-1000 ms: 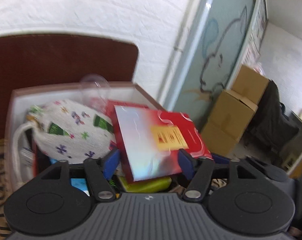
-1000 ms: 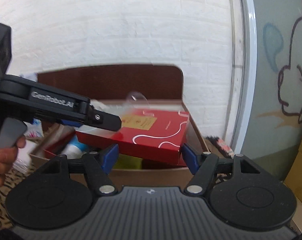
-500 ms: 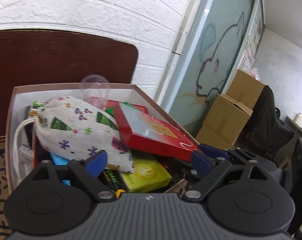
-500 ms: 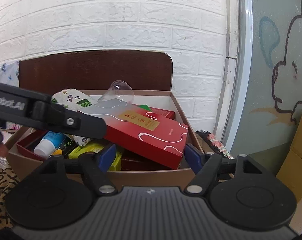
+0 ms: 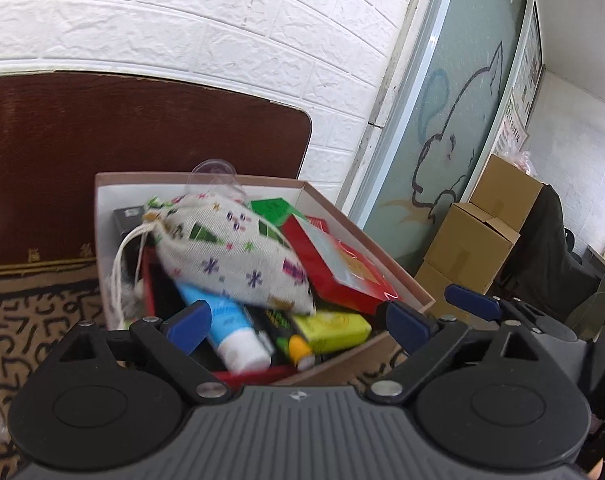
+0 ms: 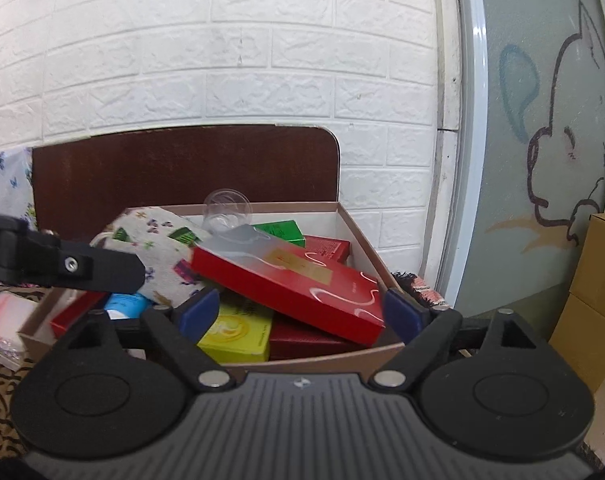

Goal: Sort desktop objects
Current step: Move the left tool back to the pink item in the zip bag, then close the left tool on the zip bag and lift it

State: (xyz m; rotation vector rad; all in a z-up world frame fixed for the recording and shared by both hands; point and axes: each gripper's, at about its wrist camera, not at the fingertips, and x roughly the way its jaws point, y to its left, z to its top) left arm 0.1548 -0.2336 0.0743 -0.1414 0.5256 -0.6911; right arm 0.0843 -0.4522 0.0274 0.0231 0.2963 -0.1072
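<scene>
- We hold our left gripper (image 5: 298, 322) just in front of the box (image 5: 406, 280), fingers spread wide with nothing between them.
- Our right gripper (image 6: 298, 312) sits at the box's (image 6: 358, 228) near wall, fingers also spread wide and gripping nothing.
- The red case (image 6: 290, 280) lies tilted on top of the pile inside the box, its low end toward the right wall; in the left view the case (image 5: 334, 264) rests against the pouch (image 5: 230, 248).
- The pouch (image 6: 158, 240), printed cloth with a drawstring, lies across the middle of the pile.
- A blue tube (image 5: 230, 332) with a white cap pokes out from under the pouch, toward our left gripper.
- A yellow pack (image 6: 238, 332) sits under the red case, near the front wall.
- A green carton (image 6: 280, 232) and a clear cup (image 6: 228, 212) sit at the back of the box.
- The box stands on a patterned cloth (image 5: 42, 308), in front of a brown board (image 5: 142, 136).
- In the right view, our left gripper (image 6: 102, 268) reaches in from the left, over the box.
</scene>
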